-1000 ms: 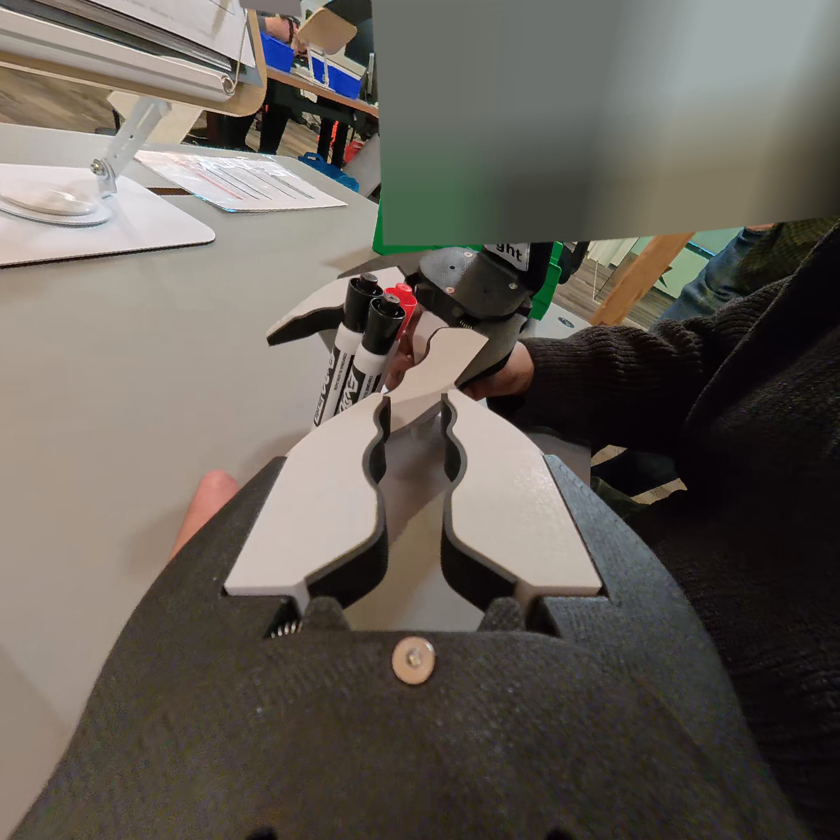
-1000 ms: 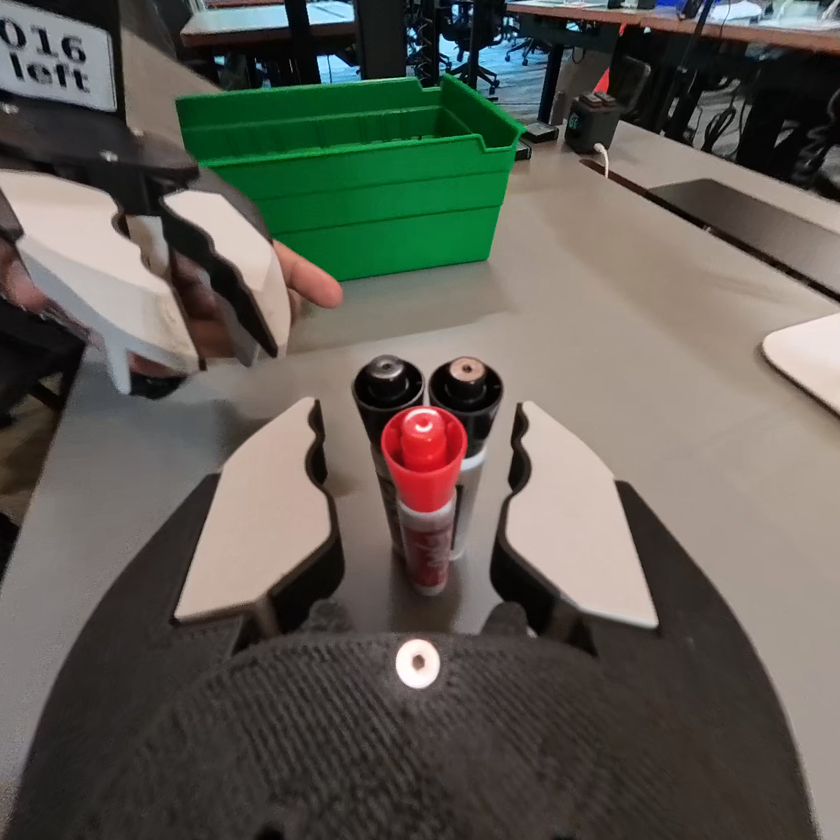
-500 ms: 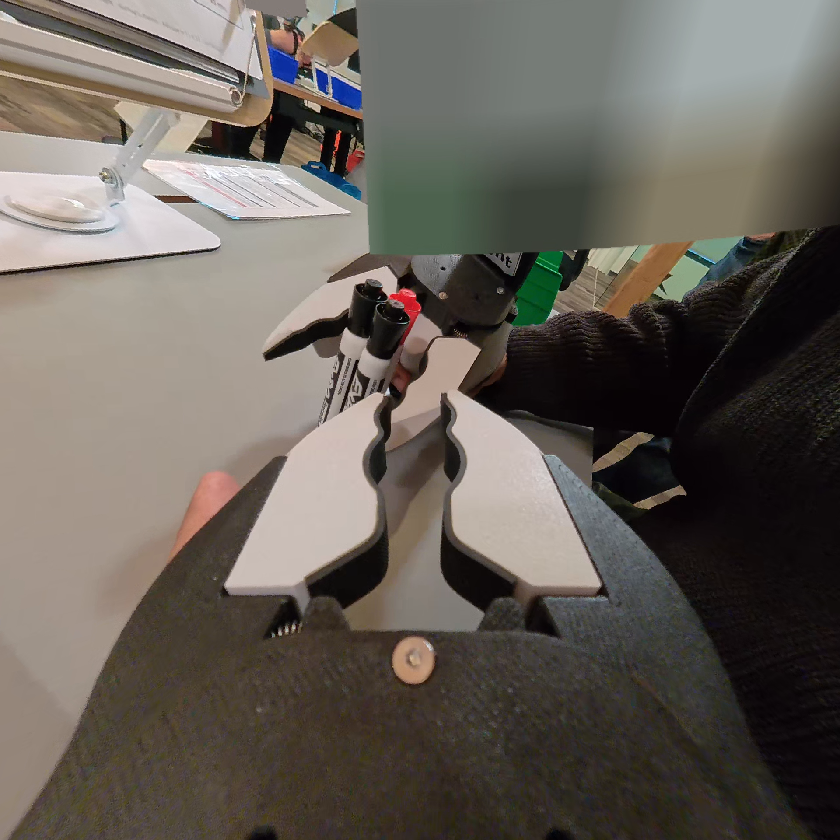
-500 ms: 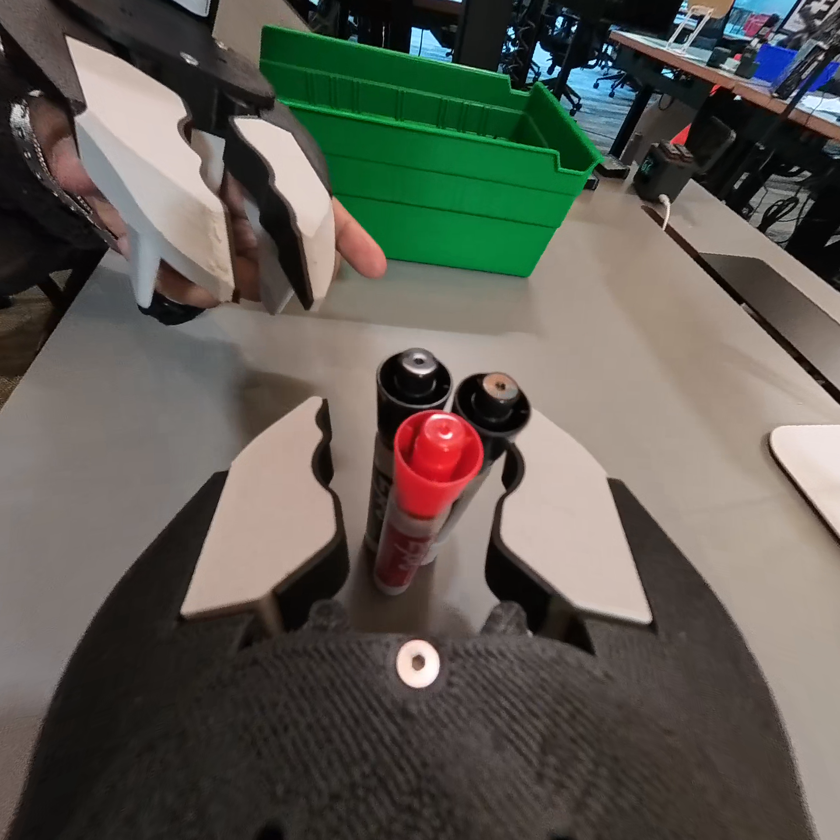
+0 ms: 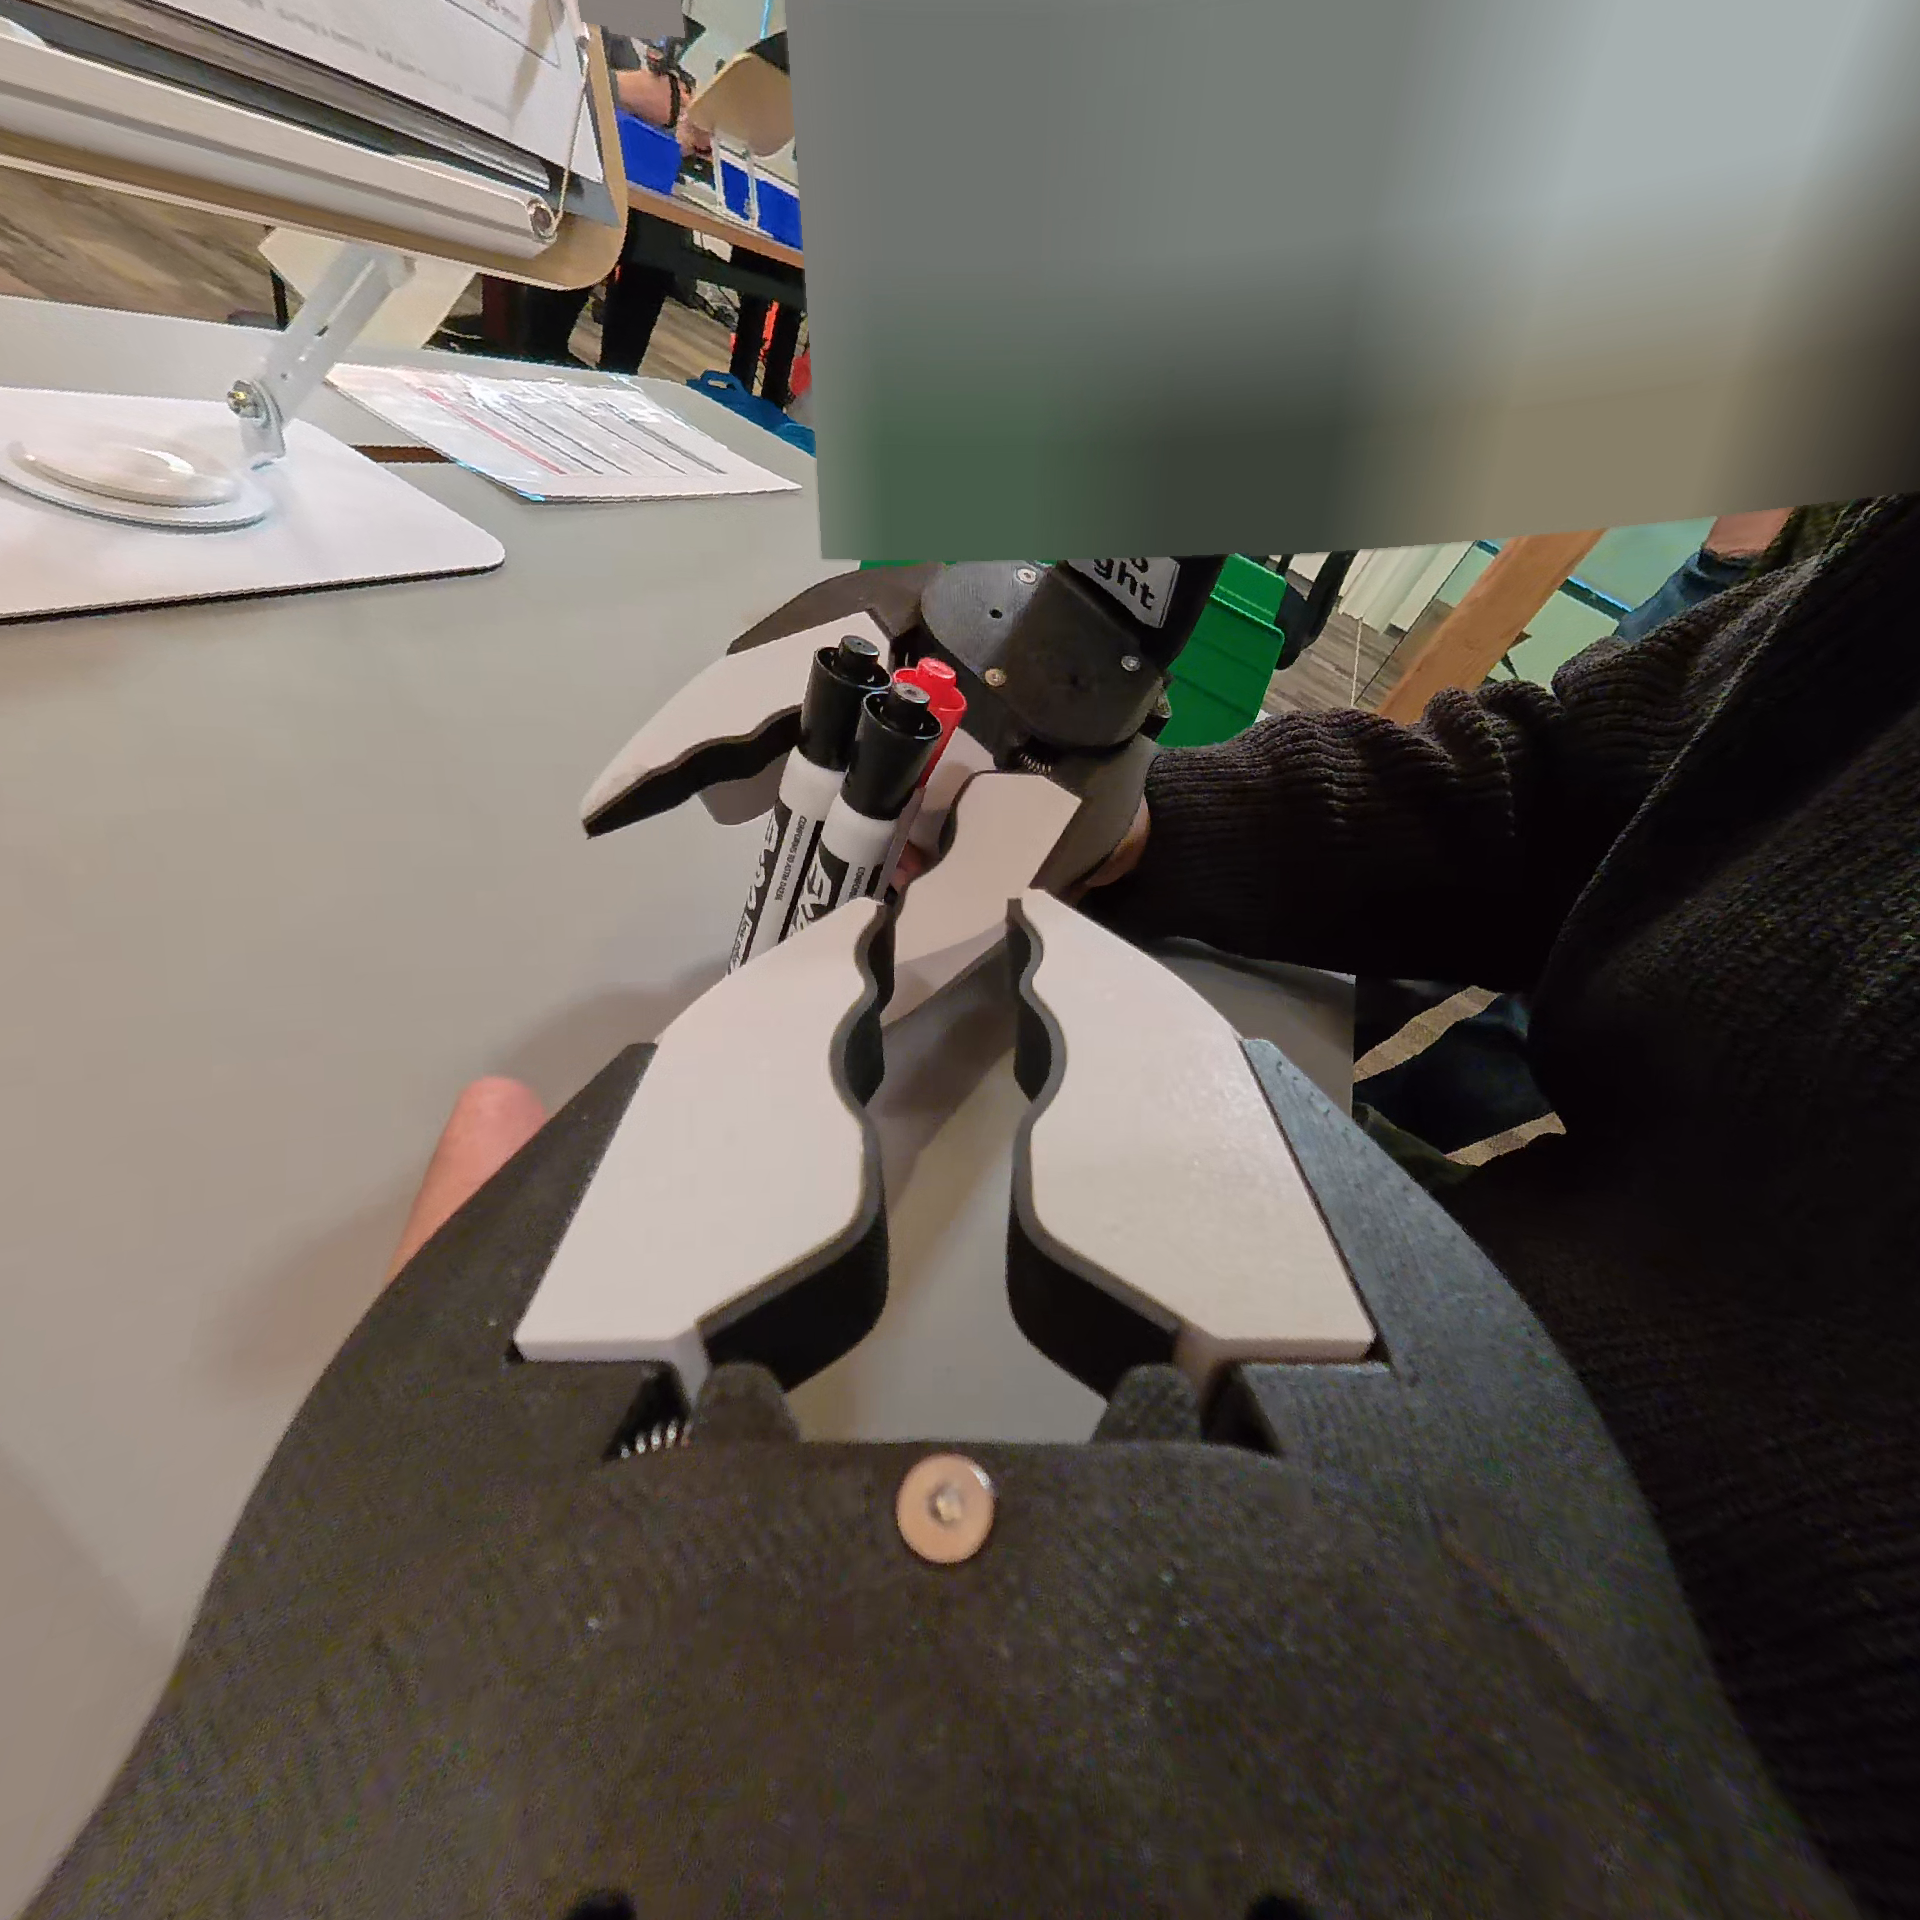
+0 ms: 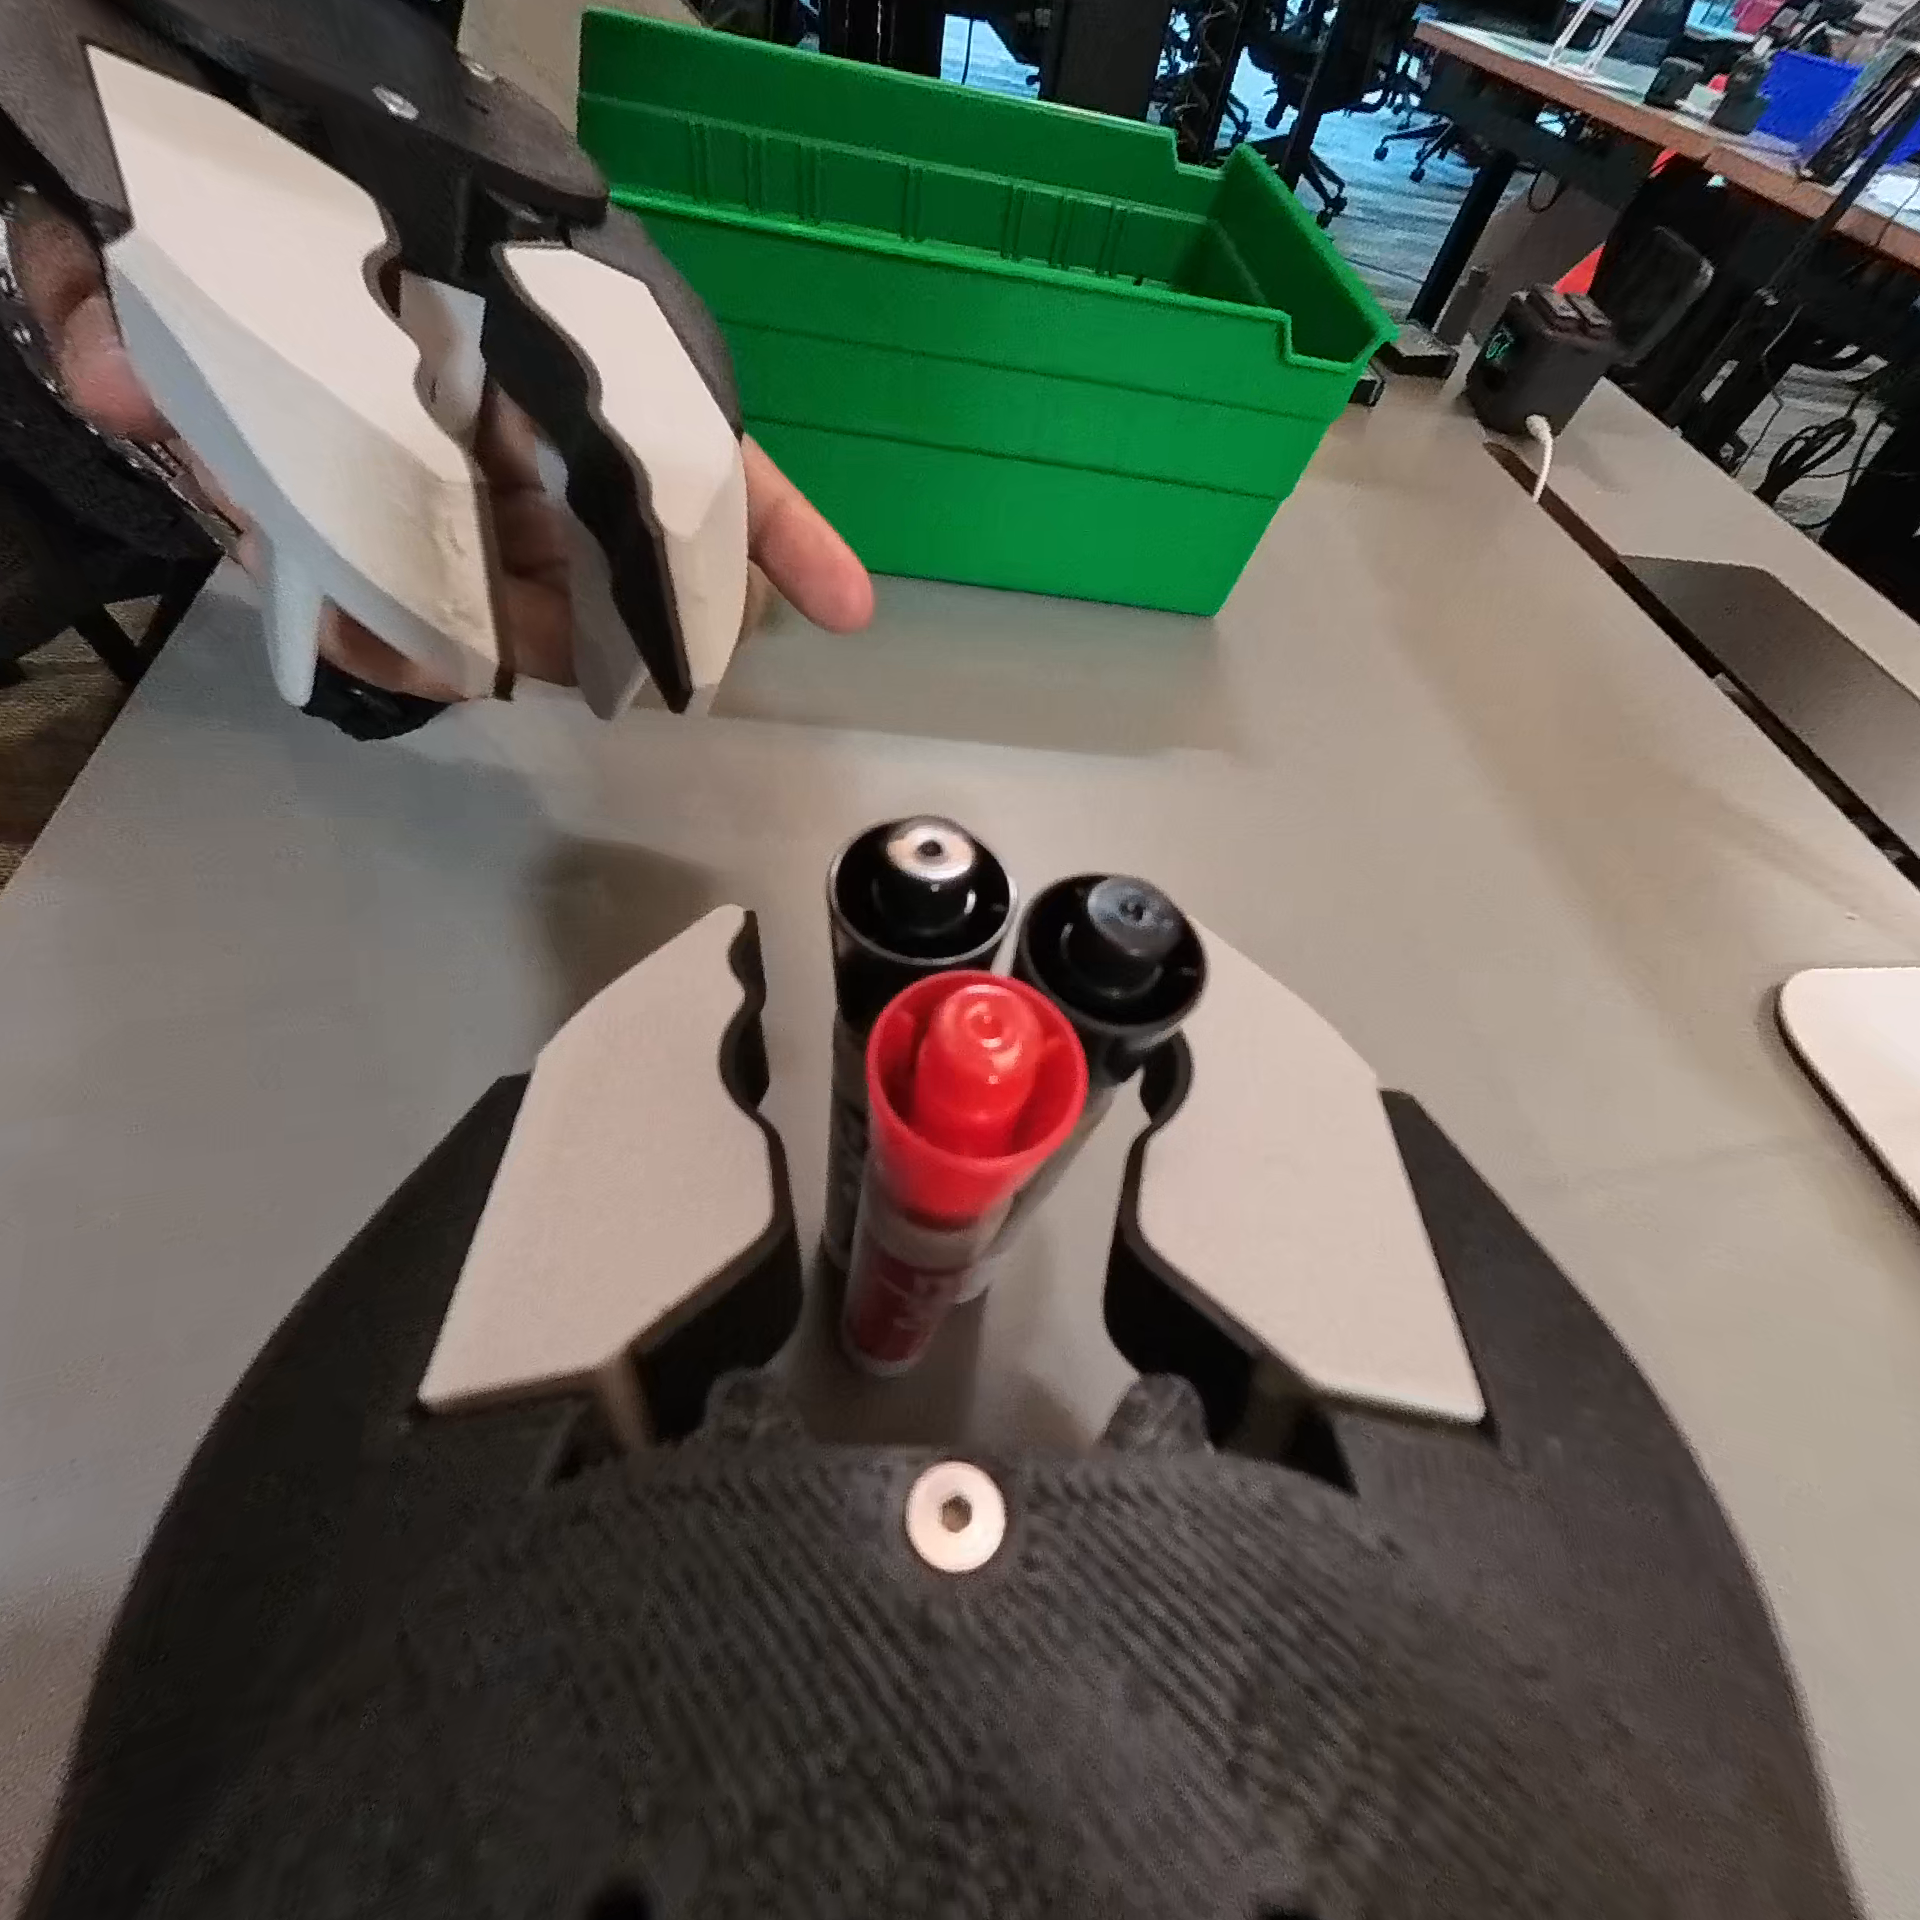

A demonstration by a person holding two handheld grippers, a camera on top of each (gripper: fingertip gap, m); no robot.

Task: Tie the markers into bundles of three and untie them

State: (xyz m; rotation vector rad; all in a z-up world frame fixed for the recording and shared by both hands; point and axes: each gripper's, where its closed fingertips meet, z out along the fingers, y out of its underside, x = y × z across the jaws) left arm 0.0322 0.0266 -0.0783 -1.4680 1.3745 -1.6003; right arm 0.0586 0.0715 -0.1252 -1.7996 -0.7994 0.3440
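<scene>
Markers first: three of them, two black-capped point(image 6: 920, 909) point(image 6: 1112, 951) and one red-capped point(image 6: 971, 1070), stand as a tight cluster right between the fingers of the right gripper point(image 6: 961, 997); caps point up toward its camera, bottoms down at the grey table point(image 6: 1455, 831). That claw is spread; the right-hand black marker looks to be leaning on the right finger, while the left finger stands clear of the bunch, so it's not pinching anything as far as I can see; can't make out a band or tie on them either.

From the other side the same bunch point(image 5: 852, 790) shows tilted, with the person's fingers point(image 5: 914, 862) tucked behind the barrels.

Left gripper point(image 6: 540, 665) hangs up and to the left of the markers, near but not touching; fingers a little apart with nothing between them, and a bare hand point(image 6: 800, 561) wrapped round its back.

Further out, beyond the markers, a green bin point(image 6: 987, 416) sits on the table; a white board point(image 6: 1860, 1070) pokes in off to the right; past the left gripper's own view there's a white stand base point(image 5: 135, 483) and a laminated sheet point(image 5: 551, 436), plus a dark knit sleeve point(image 5: 1403, 821).
</scene>
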